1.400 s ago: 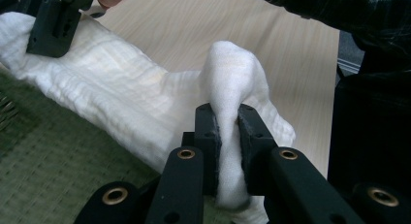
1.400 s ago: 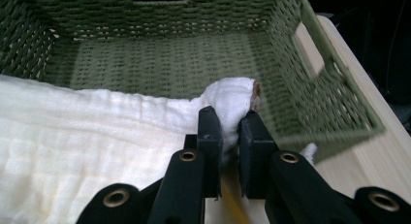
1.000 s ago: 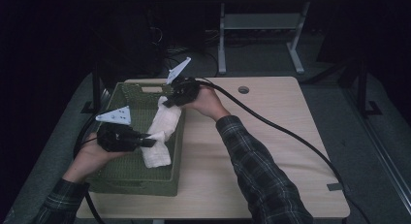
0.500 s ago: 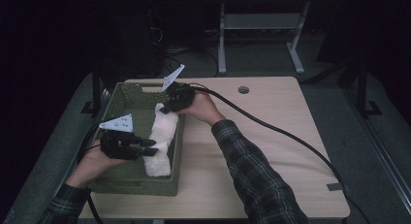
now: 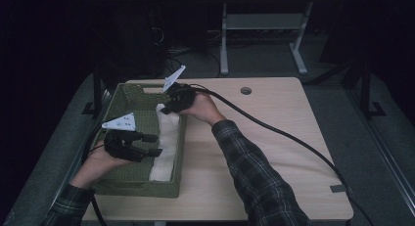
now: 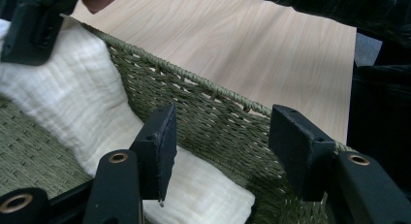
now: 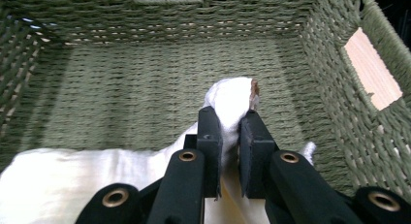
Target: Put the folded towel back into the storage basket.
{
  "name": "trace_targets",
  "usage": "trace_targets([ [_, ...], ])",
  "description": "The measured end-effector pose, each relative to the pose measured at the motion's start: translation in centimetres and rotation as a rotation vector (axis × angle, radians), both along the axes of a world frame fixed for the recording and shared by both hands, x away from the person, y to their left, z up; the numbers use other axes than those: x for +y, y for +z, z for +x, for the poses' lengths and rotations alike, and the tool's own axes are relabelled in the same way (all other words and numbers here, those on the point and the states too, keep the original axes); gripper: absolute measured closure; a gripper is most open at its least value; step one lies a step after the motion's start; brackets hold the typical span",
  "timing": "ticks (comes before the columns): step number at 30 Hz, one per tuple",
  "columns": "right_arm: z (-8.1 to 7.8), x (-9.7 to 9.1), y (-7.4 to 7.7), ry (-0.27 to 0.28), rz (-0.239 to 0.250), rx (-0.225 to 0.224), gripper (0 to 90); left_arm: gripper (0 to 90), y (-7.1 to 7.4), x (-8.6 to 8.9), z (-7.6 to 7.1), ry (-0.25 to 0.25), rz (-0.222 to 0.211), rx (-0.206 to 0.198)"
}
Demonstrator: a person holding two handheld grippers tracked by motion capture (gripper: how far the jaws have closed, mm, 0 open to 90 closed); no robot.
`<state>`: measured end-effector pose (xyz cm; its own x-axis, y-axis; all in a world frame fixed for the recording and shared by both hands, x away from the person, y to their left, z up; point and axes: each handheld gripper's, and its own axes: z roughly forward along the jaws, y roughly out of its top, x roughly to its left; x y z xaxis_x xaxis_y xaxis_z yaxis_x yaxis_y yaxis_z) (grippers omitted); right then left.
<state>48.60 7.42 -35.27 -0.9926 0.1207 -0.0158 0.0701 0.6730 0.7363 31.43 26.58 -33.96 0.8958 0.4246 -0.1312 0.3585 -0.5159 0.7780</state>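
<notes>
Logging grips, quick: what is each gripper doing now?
Left gripper: open, jaws just opened, nothing between them.
Right gripper: shut on the white cloth.

The left gripper [image 5: 149,144] jaws have just been opening, releasing the white cloth [image 5: 164,147]; it now lies in the basket [image 5: 137,189].
</notes>
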Motion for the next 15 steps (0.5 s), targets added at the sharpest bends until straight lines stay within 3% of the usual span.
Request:
trace_targets([
  [6, 0.9, 0.3, -0.4, -0.017, 0.004, 0.001, 79.3, 43.0, -0.2, -0.2, 0.1, 0.003, -0.004, 0.008],
  [11, 1.3, 0.3, -0.3, -0.060, 0.037, -0.021, 58.3, 42.1, -0.2, -0.2, 0.3, 0.013, -0.008, 0.005],
  [15, 1.1, -0.2, 0.4, -0.079, 0.048, -0.026, 53.0, 41.2, 0.0, -0.4, 0.3, 0.015, -0.016, -0.002],
])
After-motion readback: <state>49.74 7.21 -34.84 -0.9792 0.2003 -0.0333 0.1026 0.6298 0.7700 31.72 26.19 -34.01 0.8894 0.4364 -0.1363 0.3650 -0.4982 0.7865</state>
